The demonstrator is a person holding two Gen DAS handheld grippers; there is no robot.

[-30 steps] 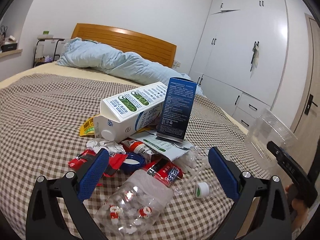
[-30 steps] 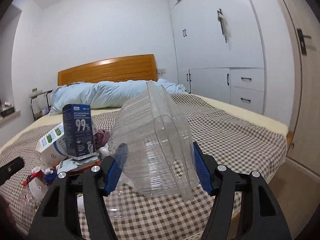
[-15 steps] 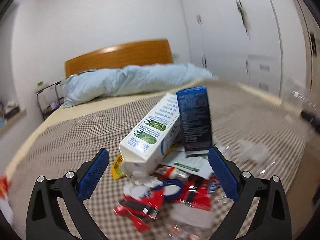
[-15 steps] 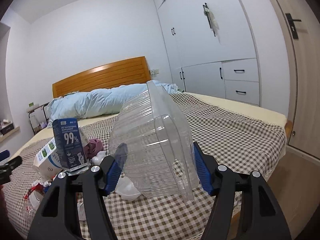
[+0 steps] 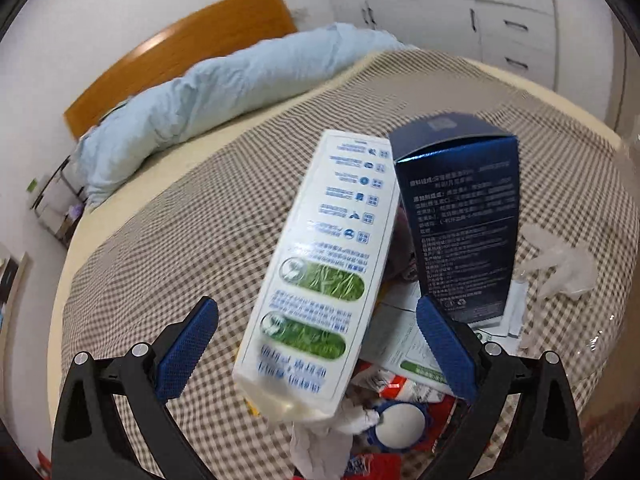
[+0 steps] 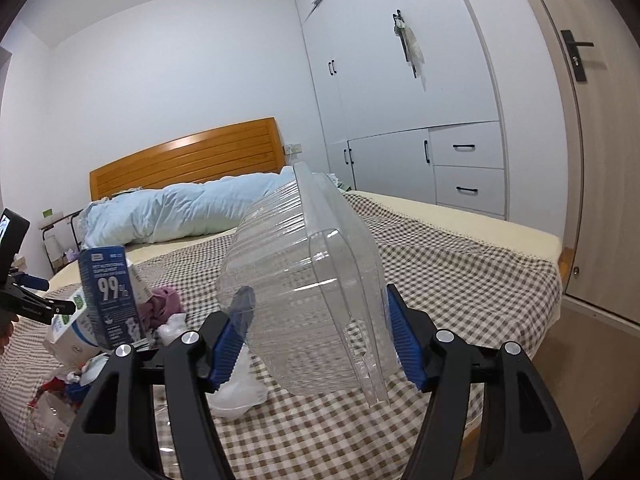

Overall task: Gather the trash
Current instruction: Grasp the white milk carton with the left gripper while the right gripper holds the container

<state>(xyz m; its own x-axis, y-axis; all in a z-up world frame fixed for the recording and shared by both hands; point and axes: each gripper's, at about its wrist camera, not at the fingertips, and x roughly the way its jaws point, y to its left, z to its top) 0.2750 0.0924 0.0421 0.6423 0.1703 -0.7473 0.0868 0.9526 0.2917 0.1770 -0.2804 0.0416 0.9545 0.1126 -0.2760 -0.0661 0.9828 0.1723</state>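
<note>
A pile of trash lies on the checked bed cover. In the left wrist view my left gripper [image 5: 316,356] is open, its blue pads either side of a white milk carton [image 5: 320,276] that lies tilted on the pile. A dark blue box [image 5: 464,228] stands upright just right of the carton. Crumpled tissue [image 5: 324,444], a blue-rimmed lid [image 5: 400,424] and red wrappers [image 5: 372,466] lie below. My right gripper [image 6: 320,336] is shut on a clear ribbed plastic container [image 6: 304,280], held above the bed. The carton [image 6: 68,328] and blue box [image 6: 110,296] show at left there.
A light blue duvet [image 5: 224,92] lies by the wooden headboard [image 5: 180,52]. A crumpled clear plastic bag [image 5: 560,264] lies right of the blue box. White wardrobes [image 6: 400,92] and a door [image 6: 592,120] stand at the right. A white cup [image 6: 236,392] lies on the bed.
My left gripper has moved forward and over the pile, so the milk carton now sits between its pads. My right gripper keeps hold of the clear container and has drifted slightly.
</note>
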